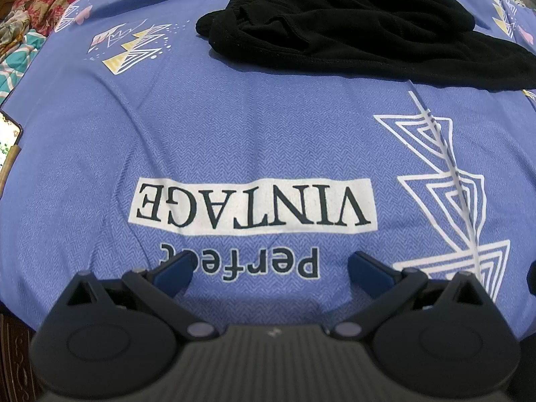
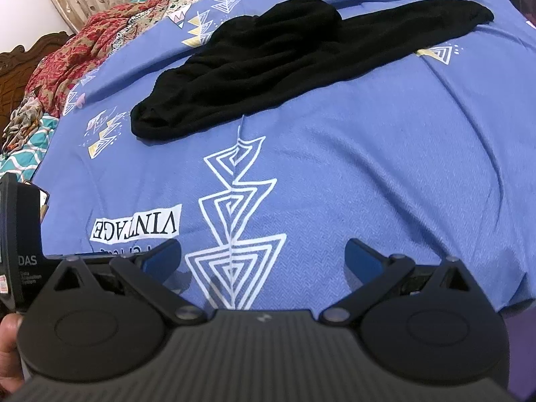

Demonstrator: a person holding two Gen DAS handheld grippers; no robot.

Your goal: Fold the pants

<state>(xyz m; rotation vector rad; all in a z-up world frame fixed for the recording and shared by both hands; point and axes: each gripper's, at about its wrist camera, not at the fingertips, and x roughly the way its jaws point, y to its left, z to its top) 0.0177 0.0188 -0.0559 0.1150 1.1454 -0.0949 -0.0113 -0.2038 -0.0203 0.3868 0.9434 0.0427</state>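
Black pants [image 2: 268, 63] lie rumpled on blue printed bedsheet [image 2: 385, 167], beside red patterned cloth [image 2: 70, 53].

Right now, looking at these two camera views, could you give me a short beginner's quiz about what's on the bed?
1. True or false: the black pants already lie neatly folded on the blue bedsheet.
2. Multiple choice: the left gripper is A) shut on the pants, B) open above the sheet, holding nothing, C) out of view.
3. Fill in: the large word printed in a white box on the sheet is ____.

Key
1. False: they lie bunched and crumpled.
2. B. The right gripper is likewise open, short of the pants.
3. VINTAGE, seen upside down.
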